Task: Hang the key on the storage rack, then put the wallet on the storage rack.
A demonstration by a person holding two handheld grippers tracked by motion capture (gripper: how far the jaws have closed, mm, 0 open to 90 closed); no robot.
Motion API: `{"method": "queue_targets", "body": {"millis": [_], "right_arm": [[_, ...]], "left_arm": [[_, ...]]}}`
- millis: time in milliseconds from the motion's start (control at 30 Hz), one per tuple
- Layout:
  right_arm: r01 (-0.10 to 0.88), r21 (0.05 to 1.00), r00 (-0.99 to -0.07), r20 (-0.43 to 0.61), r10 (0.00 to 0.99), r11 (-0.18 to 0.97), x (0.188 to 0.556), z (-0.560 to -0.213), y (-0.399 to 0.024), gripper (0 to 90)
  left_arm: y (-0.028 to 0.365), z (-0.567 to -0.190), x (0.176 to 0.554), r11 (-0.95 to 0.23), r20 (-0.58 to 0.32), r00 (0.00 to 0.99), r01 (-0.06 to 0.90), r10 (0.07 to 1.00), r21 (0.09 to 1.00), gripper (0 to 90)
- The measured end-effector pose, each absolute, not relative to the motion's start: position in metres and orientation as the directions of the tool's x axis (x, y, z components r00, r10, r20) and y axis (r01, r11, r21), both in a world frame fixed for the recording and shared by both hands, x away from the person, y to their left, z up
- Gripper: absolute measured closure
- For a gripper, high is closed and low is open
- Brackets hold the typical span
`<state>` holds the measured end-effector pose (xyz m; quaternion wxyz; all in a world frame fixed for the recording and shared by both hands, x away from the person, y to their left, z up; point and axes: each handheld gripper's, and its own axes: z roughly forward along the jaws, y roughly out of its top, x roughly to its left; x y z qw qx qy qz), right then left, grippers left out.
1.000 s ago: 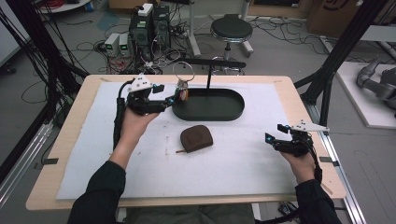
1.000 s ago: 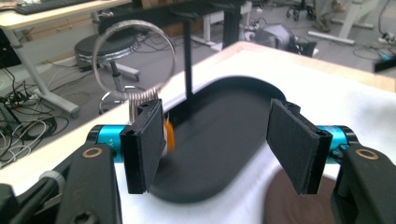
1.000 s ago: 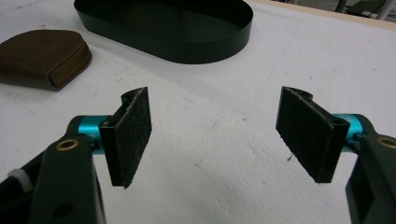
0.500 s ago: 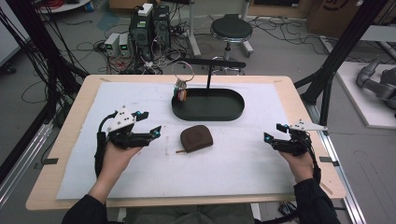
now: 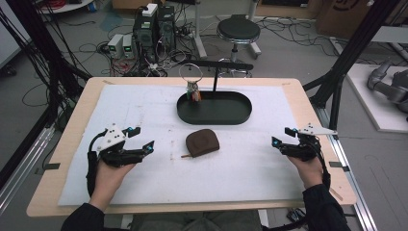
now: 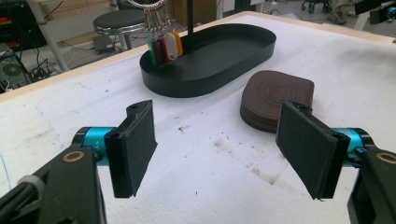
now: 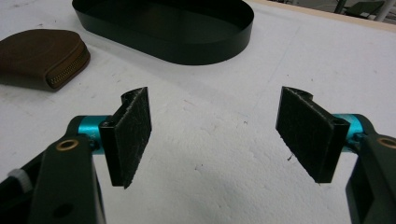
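While the person's forearms come in from the near edge of the table [image 5: 77, 115], each hand holds a gripper low over the white mat [image 5: 144, 187]. The left gripper [image 5: 139, 144] sits at the near left, jaws spread wide with nothing between them; in the left gripper view its two black pads [image 6: 135, 147] stand well apart above bare, slightly stained mat. The right gripper [image 5: 284, 139] sits at the near right, likewise spread wide and holding nothing, as the right gripper view confirms.

Between the two grippers and a little farther out lies a brown zippered pouch [image 5: 202, 142], flat on the mat and apart from both grippers. Beyond it, near the middle of the far half of the table, sits a black oval tray [image 5: 243, 113]. A thin black post [image 5: 214, 79] rises from the tray. At the tray's left end hangs a large key ring [image 5: 190, 73] with coloured tags [image 6: 164, 46], green, red, white and orange; what it hangs from is hard to tell. A round stool [image 5: 237, 30] stands on the floor beyond the table.
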<state>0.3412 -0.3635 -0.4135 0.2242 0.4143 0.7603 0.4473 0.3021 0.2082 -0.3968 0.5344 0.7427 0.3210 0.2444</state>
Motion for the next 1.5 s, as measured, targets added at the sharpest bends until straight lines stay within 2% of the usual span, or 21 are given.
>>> {"method": "queue_targets", "body": {"millis": [233, 833, 867, 1100, 1500], "right_arm": [[0.418, 0.872, -0.583, 0.042, 0.812, 0.254, 0.339, -0.411, -0.357, 27.2], [0.418, 0.875, -0.663, 0.111, 0.740, 0.243, 0.345, -0.410, -0.309, 28.3], [0.419, 0.876, -0.671, 0.122, 0.731, 0.240, 0.348, -0.410, -0.301, 31.6], [0.428, 0.864, -0.696, 0.128, 0.707, 0.265, 0.360, -0.412, -0.276, 38.3], [0.483, 0.812, -0.730, 0.166, 0.663, 0.329, 0.392, -0.419, -0.208, 51.1]], "left_arm": [[0.208, -0.398, 0.302, -0.220, 0.039, 0.673, 0.185, 0.738, 0.958, 27.9], [0.205, -0.403, 0.302, -0.224, 0.035, 0.665, 0.202, 0.746, 0.953, 27.9], [0.204, -0.404, 0.303, -0.227, 0.036, 0.667, 0.203, 0.744, 0.952, 27.9], [0.202, -0.404, 0.303, -0.225, 0.031, 0.673, 0.203, 0.739, 0.953, 27.9], [0.203, -0.405, 0.304, -0.226, 0.025, 0.682, 0.208, 0.731, 0.952, 27.9]]}}
